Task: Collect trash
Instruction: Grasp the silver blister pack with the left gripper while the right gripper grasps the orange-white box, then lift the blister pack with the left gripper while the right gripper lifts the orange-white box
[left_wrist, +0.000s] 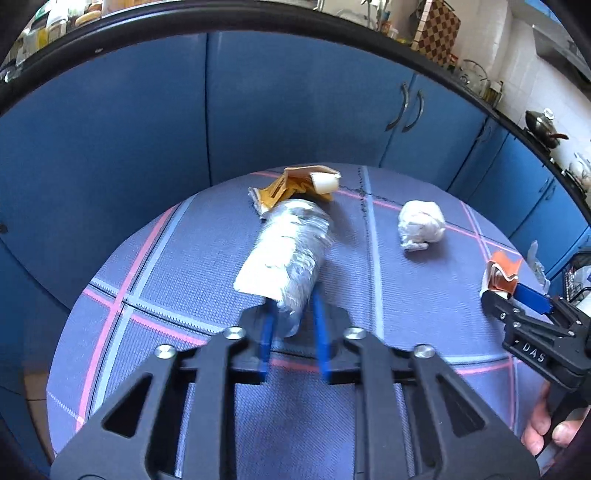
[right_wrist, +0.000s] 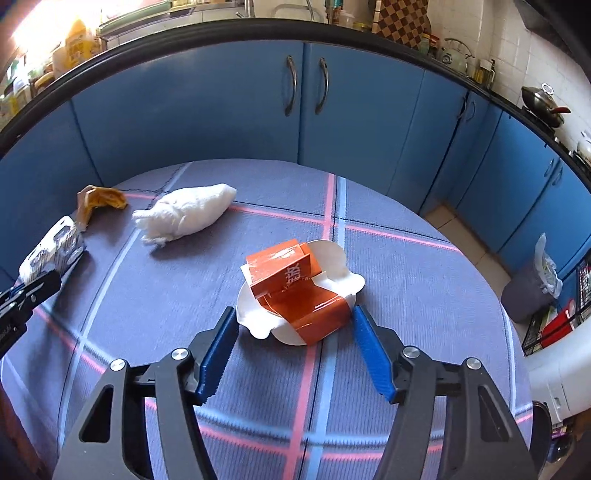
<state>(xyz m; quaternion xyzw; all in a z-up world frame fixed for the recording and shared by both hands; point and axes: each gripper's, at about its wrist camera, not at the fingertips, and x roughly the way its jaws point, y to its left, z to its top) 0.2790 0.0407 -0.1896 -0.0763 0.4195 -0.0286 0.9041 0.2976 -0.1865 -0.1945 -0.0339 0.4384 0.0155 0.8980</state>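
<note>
The crushed plastic bottle (left_wrist: 286, 254) lies on its side on the desk (left_wrist: 406, 369), and I take it as my landmark. My left hand-held gripper (left_wrist: 293, 314) has its blue fingers on either side of the bottle's near end, narrowed around it; whether the pads actually press the plastic I cannot tell. I judge the bottle light, thin-walled and springy, and slick under its white label, so it will buckle and may squirt out of a hard pinch. The near end, where the body is already collapsed and narrow, looks the best place to hold it, with a gentle squeeze.

Just beyond the bottle's far end lies a crumpled brown wrapper (left_wrist: 291, 184), touching or nearly touching it; it looks soft and nearly weightless. To the right of the bottle, apart from it, sits a balled white tissue (left_wrist: 421, 225), also soft.

Further right of the bottle is an orange carton on a bent white paper plate (right_wrist: 295, 291). My right hand-held gripper (right_wrist: 293, 332) stands wide open, its fingers flanking the plate's near edge without gripping. I judge the carton stiff enough at its folded edges, and the plate floppy.
</note>
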